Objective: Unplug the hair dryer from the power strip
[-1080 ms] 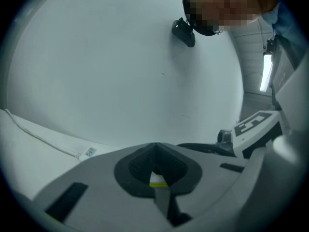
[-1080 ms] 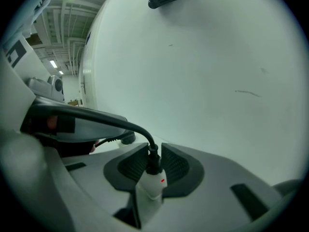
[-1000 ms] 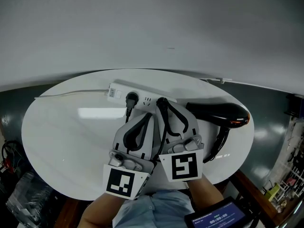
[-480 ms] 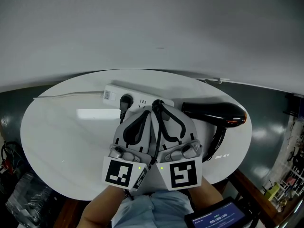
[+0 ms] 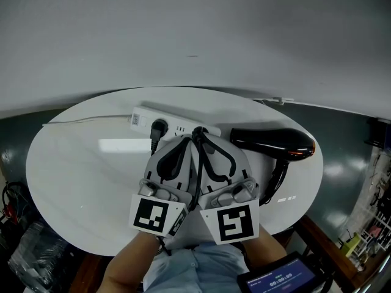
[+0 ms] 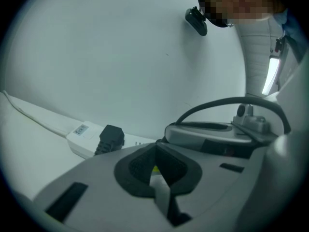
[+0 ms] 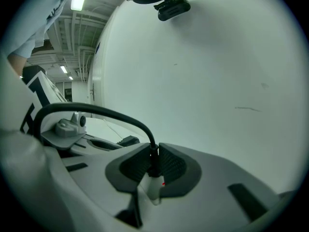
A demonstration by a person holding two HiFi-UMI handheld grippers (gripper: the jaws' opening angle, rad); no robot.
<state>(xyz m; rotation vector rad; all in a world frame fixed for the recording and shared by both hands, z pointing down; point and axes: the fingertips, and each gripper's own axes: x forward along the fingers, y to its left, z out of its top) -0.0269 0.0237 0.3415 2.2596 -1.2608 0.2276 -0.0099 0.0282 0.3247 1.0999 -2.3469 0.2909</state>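
Right gripper point(image 7: 153, 147): jaws just closed in, now clamped on black plug point(image 7: 154, 159), set to pull.
Left gripper point(image 6: 157, 149): jaws look together, empty; probably steadying power strip point(image 6: 81, 138), contact unclear.
Hair dryer point(image 5: 273, 143): on table point(image 5: 73, 163), right of strip; 1 plug not yet out.

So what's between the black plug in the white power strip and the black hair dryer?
The head view shows the left gripper and the right gripper, its jaws just closing on a second black cord at the power strip.
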